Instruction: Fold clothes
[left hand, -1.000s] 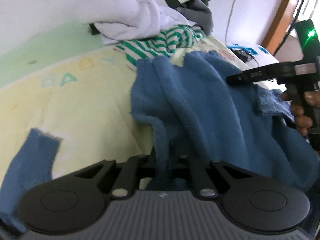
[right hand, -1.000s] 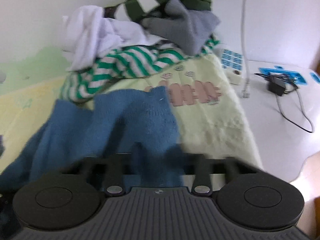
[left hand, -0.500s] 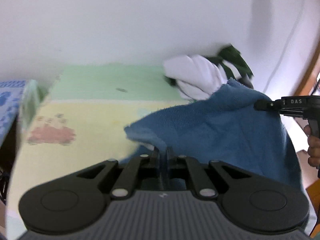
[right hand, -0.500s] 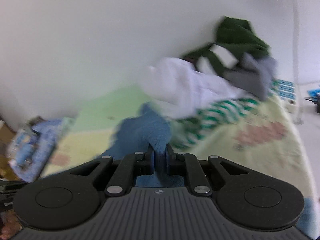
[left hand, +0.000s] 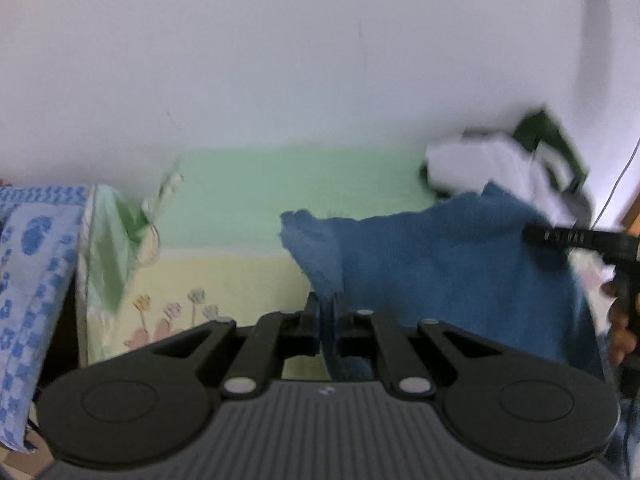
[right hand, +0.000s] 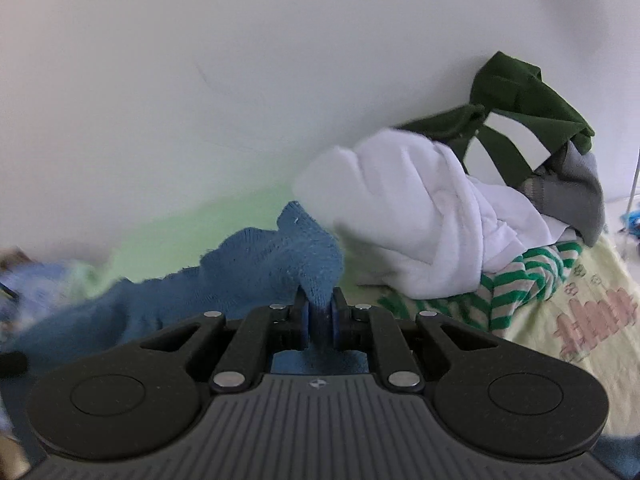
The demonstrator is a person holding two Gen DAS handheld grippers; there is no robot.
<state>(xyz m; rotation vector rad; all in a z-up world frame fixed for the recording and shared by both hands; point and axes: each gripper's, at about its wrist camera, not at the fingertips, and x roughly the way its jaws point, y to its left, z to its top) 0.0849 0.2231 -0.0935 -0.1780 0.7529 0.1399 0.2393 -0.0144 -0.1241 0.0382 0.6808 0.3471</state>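
A blue knitted garment (left hand: 452,264) hangs stretched in the air between both grippers, above a pale yellow and green blanket (left hand: 248,272). My left gripper (left hand: 329,312) is shut on one edge of it, with cloth pinched between the pads. My right gripper (right hand: 320,308) is shut on another edge of the same blue garment (right hand: 256,268). In the left wrist view the right gripper (left hand: 538,236) shows at the far right, clamping the cloth's top corner, with a hand (left hand: 622,332) below it.
A heap of clothes lies against the white wall: a white garment (right hand: 416,220), a dark green one (right hand: 516,100), a grey one (right hand: 580,196) and a green-striped one (right hand: 520,280). A blue patterned cloth (left hand: 28,280) hangs at the left. A cable (left hand: 616,184) runs down the wall.
Both grippers have lifted the blue garment off the blanket and swung left, spreading it between them. The views now face the wall and the blanket's far left part.
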